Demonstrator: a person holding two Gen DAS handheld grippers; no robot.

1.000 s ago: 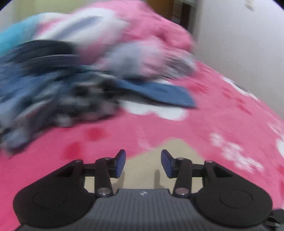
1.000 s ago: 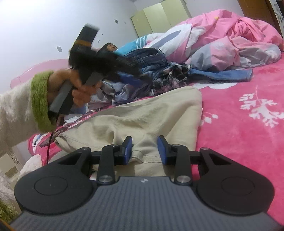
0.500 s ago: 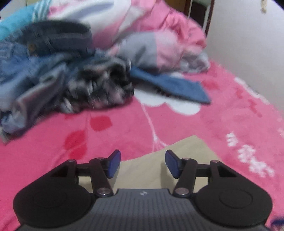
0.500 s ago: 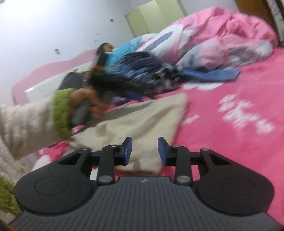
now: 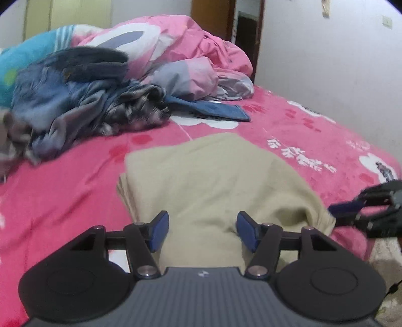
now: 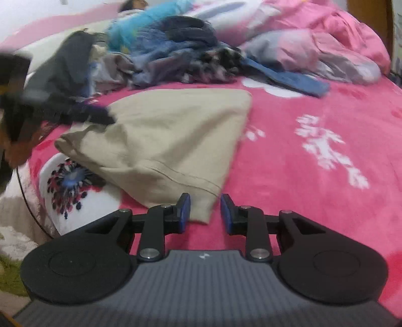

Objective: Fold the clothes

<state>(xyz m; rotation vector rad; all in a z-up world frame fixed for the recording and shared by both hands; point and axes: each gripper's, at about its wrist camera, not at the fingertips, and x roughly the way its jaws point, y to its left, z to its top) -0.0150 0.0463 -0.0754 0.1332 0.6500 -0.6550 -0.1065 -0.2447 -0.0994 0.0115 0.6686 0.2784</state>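
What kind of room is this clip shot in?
Most likely a bedroom: a bed with a pink floral blanket, a bunched-up pink duvet, a wardrobe behind, and a beige garment spread for folding.

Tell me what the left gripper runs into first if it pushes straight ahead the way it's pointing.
Most likely the beige garment. The left gripper points down at it, jaws opening, with the cloth lying under and ahead of them on the pink blanket. Depth is unclear, so contact distance can't be judged.
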